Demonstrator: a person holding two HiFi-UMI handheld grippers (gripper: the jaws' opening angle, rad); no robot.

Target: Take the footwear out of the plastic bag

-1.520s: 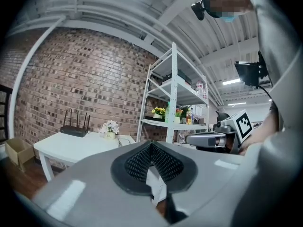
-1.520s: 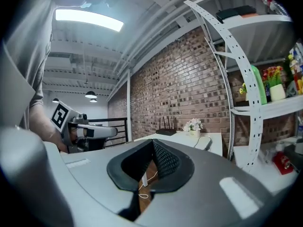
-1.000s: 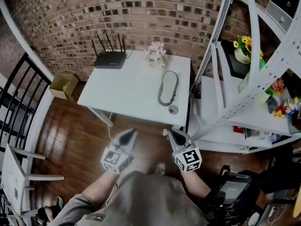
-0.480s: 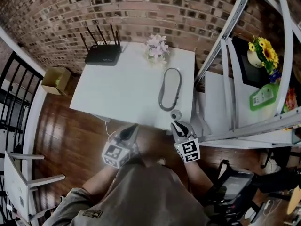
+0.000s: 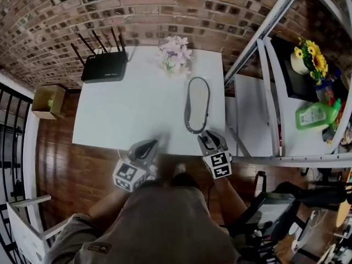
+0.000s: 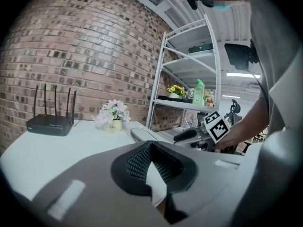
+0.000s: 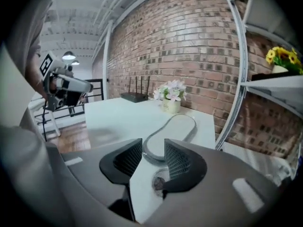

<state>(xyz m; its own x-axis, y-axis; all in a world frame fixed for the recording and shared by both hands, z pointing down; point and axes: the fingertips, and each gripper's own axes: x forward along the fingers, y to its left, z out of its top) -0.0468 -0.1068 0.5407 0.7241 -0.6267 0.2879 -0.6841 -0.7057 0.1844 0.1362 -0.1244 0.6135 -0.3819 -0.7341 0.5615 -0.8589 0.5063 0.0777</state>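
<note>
Moved both grippers forward and down within the last second, from above the wooden floor [image 5: 60,164] to the near edge of the white table [image 5: 121,109]. Holding the left gripper [image 5: 147,146] just over that edge, left of the middle, jaws pressed together with nothing between them. Have just been parting the jaws of the right gripper [image 5: 205,138]; now standing a little way apart, pads pressing on nothing. Pointing that gripper at the footwear [image 5: 197,100], a flat grey oval with a darker rim, lying lengthwise on the right part of the table near its right edge. Can see the oval's near end through the gap between the right jaws, just beyond the tips and not touching them. Can also make out a small round piece [image 7: 159,182] on the table below those jaws, close to the oval's near end. Holding the two grippers apart, with bare tabletop ahead of the left one. Beyond them, can see a black router [image 5: 103,67] at the far left corner, a small pot of pale flowers [image 5: 175,53] at the far edge, and a white metal rack [image 5: 247,120] just right of the table, bearing a green bottle [image 5: 314,114] and yellow flowers [image 5: 308,56].
</note>
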